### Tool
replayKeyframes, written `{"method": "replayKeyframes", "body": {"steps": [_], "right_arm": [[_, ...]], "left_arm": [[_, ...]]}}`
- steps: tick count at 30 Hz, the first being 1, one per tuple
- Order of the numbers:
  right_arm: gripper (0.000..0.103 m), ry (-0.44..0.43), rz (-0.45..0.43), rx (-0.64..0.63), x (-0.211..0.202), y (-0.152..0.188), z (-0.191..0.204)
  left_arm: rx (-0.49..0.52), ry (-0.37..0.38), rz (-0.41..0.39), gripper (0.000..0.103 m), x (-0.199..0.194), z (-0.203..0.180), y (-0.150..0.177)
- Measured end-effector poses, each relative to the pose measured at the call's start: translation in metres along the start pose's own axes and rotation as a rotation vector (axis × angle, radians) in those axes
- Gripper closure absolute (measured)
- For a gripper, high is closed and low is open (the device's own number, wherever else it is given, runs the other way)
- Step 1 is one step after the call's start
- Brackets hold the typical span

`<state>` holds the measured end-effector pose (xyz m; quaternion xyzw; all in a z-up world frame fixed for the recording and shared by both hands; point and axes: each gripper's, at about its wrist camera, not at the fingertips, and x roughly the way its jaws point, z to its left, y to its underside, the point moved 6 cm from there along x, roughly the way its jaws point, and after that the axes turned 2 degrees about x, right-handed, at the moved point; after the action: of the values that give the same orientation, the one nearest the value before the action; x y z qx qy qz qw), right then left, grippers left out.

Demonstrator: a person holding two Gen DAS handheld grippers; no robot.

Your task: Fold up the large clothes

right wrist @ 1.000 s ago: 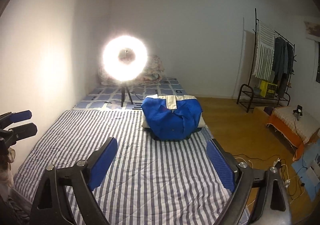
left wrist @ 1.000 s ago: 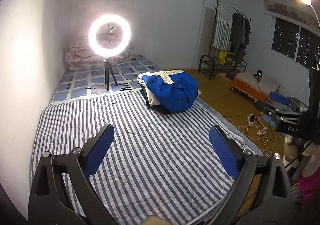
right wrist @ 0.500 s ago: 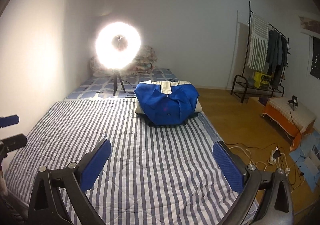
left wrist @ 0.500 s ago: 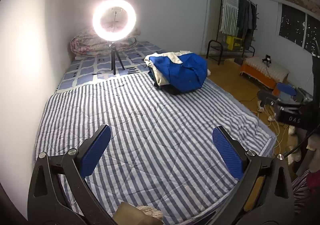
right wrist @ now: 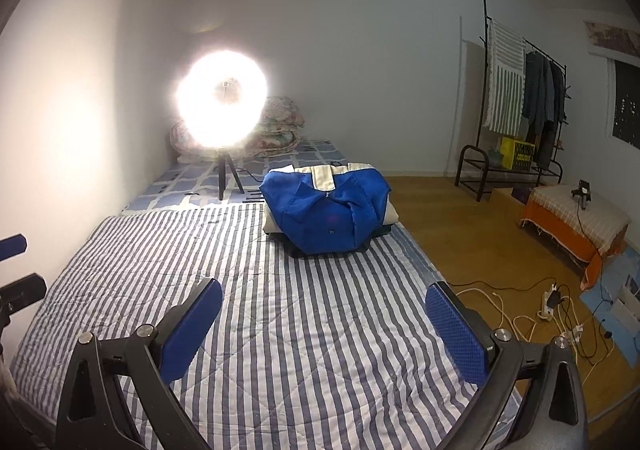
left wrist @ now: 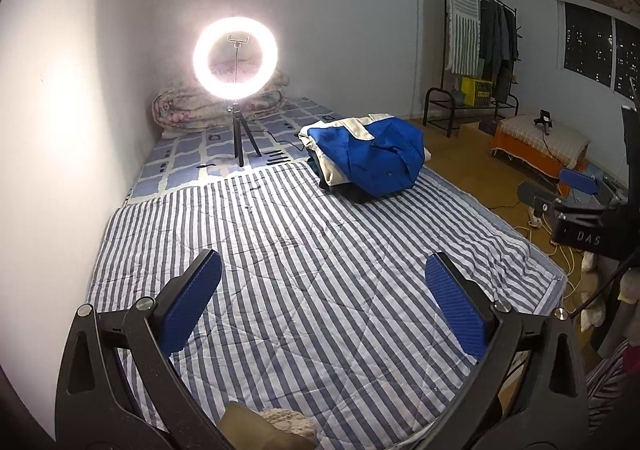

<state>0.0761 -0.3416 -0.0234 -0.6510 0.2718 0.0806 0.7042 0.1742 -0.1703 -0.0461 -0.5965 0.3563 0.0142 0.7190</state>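
Left wrist view: the left gripper hangs over the near part of a blue-and-white striped quilt, its blue-padded jaws spread wide with only bare quilt between them. The pile of clothes sits at the far right corner of the striped quilt, well apart from the gripper; a blue jacket with cream trim lies bunched on top, with darker garments showing underneath. Behind the pile, on a blue patterned sheet, a lit ring light on a small tripod stands upright, and a rolled floral duvet lies against the wall. To the right, on the wooden floor, stand a clothes rack with hanging garments and a low orange-covered stool. The right gripper shows at the right edge.

Right wrist view: the right gripper is also held over the near part of the striped quilt, and its jaws have just been opening; they stand wide apart with nothing between them. The pile of clothes lies straight ahead at the far end of the quilt, blue jacket uppermost, untouched. The ring light glares behind it to the left. White cables and a power strip lie on the floor to the right. The left gripper's blue tips show at the left edge.
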Motion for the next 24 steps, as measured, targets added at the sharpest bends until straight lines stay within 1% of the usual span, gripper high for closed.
{"method": "replayKeyframes", "body": {"steps": [5,14,24], "right_arm": [[0.000,0.009,-0.001,-0.025,0.0001,0.0018,0.0019],[0.000,0.007,0.006,-0.022,0.0003,0.0042,0.0011],[0.000,0.006,0.007,-0.047,-0.0002,0.0057,0.0072]], "left_arm": [[-0.001,-0.001,-0.007,0.000,-0.0019,-0.0008,-0.0028],[-0.002,0.007,-0.011,0.000,-0.0054,-0.0034,-0.0027],[0.007,0.000,-0.019,0.000,-0.0091,-0.0066,-0.0025]]}}
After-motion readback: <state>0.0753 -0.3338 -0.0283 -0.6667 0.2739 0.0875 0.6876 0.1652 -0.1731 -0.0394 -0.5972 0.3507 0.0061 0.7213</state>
